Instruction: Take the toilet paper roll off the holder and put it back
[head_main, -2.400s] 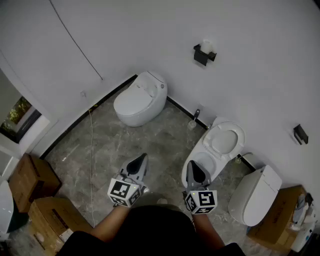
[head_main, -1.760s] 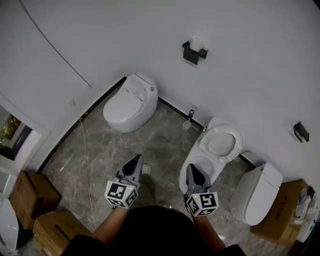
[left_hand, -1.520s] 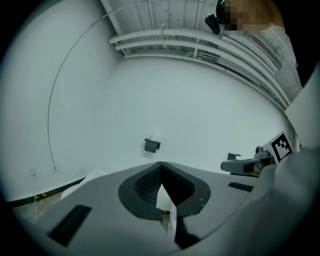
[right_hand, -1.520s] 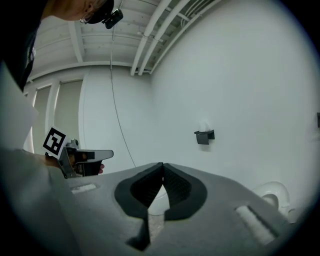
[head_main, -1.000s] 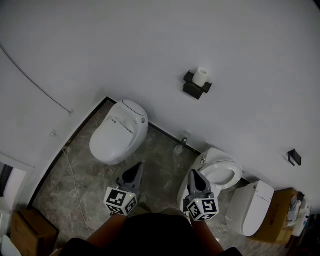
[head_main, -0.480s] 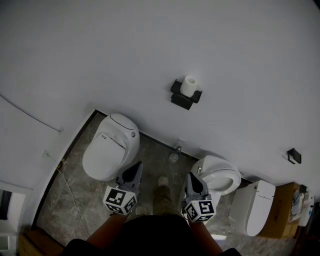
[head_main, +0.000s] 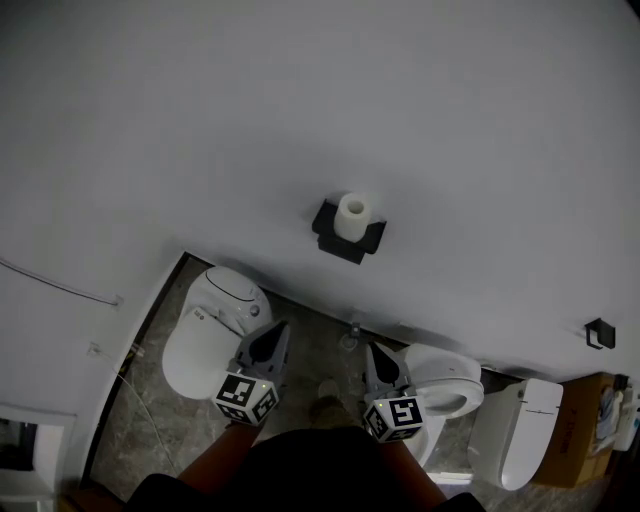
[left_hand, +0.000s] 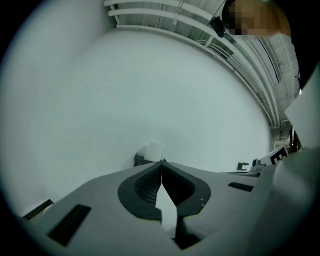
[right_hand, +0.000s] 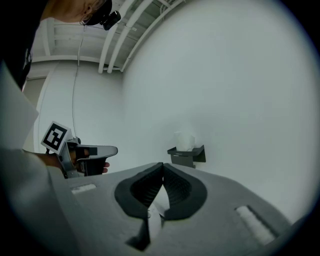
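A white toilet paper roll (head_main: 351, 216) stands upright on a black wall holder (head_main: 344, 236) on the white wall. The roll (right_hand: 185, 140) and holder (right_hand: 188, 155) also show in the right gripper view, and the roll (left_hand: 152, 150) peeks above the jaws in the left gripper view. My left gripper (head_main: 275, 331) and right gripper (head_main: 372, 352) are held low, side by side, well short of the holder. Both are shut, tips touching, with nothing between them. The left gripper (right_hand: 102, 150) appears at the left of the right gripper view.
Below the holder, a white toilet with closed lid (head_main: 206, 328) stands at left. Another with an open seat (head_main: 452, 385) stands at right, a third (head_main: 520, 430) further right. A small black wall fitting (head_main: 599, 333) and cardboard boxes (head_main: 595, 425) are at far right.
The view has swung up the wall and closer. The holder and roll now sit near the centre; the floor and boxes at left have slid out of sight. Both grippers stay shut.
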